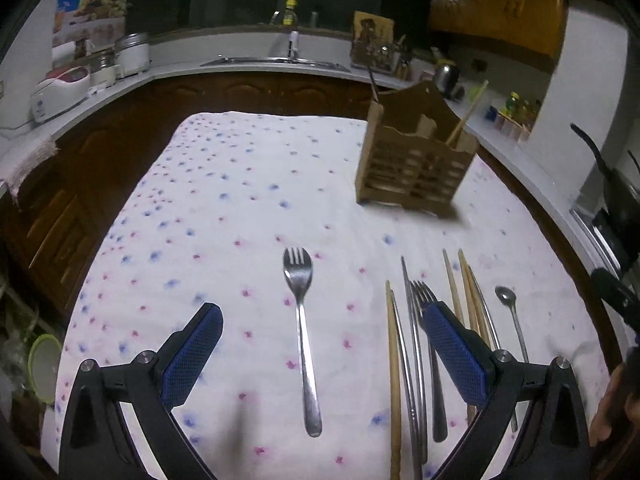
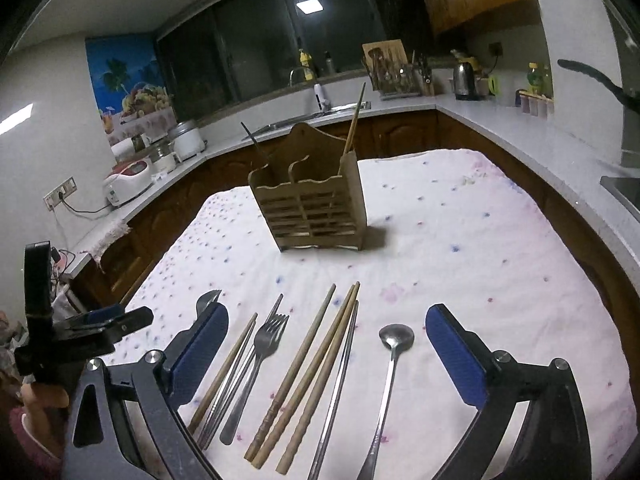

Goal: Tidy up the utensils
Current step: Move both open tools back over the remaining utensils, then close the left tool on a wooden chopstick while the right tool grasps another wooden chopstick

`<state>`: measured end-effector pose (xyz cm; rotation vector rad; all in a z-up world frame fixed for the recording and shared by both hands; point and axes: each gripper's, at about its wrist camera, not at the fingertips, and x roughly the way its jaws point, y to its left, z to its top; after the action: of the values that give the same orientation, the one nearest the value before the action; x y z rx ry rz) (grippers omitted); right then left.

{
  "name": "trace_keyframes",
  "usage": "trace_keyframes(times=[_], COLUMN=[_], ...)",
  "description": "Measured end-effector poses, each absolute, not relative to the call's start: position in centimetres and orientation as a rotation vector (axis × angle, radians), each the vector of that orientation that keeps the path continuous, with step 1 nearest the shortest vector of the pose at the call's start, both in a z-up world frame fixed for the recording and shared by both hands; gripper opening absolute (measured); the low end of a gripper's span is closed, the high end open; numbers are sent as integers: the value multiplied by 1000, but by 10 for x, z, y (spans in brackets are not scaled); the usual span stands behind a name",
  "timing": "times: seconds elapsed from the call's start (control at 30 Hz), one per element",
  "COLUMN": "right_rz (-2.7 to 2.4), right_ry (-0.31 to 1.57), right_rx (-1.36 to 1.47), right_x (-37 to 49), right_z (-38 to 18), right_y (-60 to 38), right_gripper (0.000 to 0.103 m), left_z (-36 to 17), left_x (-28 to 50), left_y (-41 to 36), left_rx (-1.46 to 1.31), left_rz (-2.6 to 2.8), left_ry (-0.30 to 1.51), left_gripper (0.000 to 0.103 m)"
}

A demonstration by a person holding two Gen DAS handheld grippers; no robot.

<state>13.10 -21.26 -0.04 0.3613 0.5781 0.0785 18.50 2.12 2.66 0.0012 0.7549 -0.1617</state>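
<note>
I am hovering my left gripper point(image 1: 322, 350) spread wide around the lone fork point(image 1: 302, 340) on the tablecloth point(image 1: 224, 208) — my right gripper point(image 2: 326, 344), equally spread and empty, is hanging over the chopsticks point(image 2: 308, 376) and spoon point(image 2: 390, 368) — both facing the wooden caddy point(image 2: 310, 204) for sorting.

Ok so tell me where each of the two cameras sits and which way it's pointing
Left wrist: on the left claw, above the table, looking forward over the lone fork between its open blue pads, toward the wooden holder and kitchen counter.
Right wrist: on the right claw, looking forward over the chopsticks and spoon; the left claw and the person's hand show at left.
Shared: the flowered tablecloth, holder, cutlery row and sink counter.
</note>
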Motion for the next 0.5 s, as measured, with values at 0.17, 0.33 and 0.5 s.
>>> trace_keyframes(times=[0.17,0.33,0.5], right_rz=[93,98,110], right_ry=[601,631,677], right_rx=[372,385,402], right_x=[136,146,161], right_z=[-4,-11,-19], right_y=[-213,-214,-215], right_gripper=[100,99,68], left_z=[26,22,9], left_x=[189,195,211], left_y=[8,-4,-17], left_rx=[24,47,53], left_rz=[-214,-279,-333], left_ry=[792,816,885], left_gripper=[100,78,53])
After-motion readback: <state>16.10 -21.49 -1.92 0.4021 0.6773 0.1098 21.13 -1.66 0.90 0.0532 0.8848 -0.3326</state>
